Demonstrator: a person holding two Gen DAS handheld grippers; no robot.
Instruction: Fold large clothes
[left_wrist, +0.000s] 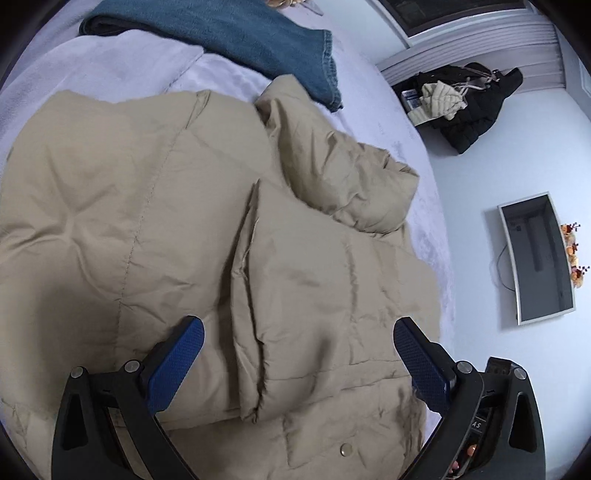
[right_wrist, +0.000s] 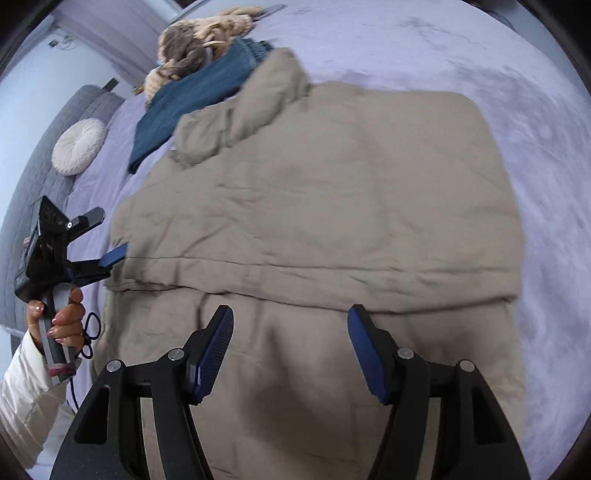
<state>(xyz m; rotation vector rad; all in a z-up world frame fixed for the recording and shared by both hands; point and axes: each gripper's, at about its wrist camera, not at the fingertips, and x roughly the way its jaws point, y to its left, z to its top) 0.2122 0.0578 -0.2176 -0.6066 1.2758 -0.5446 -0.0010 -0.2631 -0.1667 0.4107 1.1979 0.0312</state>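
Looking along the left gripper (left_wrist: 298, 334), its 2 blue pads (left_wrist: 176, 363) stand wide apart above a tan puffer jacket (left_wrist: 155, 206) with nothing pinched between them. The jacket lies spread over a pale lilac bed cover (left_wrist: 428, 206), a folded flap running down its middle and a sleeve (left_wrist: 343, 166) bunched toward the far right edge. A snap button (left_wrist: 346, 449) shows near the bottom hem. Behind the jacket rests a pair of blue jeans (left_wrist: 240, 33), touching the sleeve's far end. Off the bed, on the floor, sit a dark heap of clothes (left_wrist: 469, 107) and a framed mirror (left_wrist: 537, 258). From the right wrist, the right gripper (right_wrist: 291, 314) also hangs open over the same jacket (right_wrist: 332, 192), its jaws clear of the cloth, near a horizontal fold line. The picture is somewhat blurred, so whether the pads brush the fabric is hard to say. At the left, a hand (right_wrist: 64, 321) in a white sleeve (right_wrist: 26, 387) holds the other gripper (right_wrist: 107, 240) at the jacket's left edge, jaws parted. The jeans (right_wrist: 192, 99) lie beyond the jacket, with a knitted brown and cream bundle (right_wrist: 192, 48) behind them and a round white cushion (right_wrist: 79, 146) against a grey headboard (right_wrist: 33, 177).
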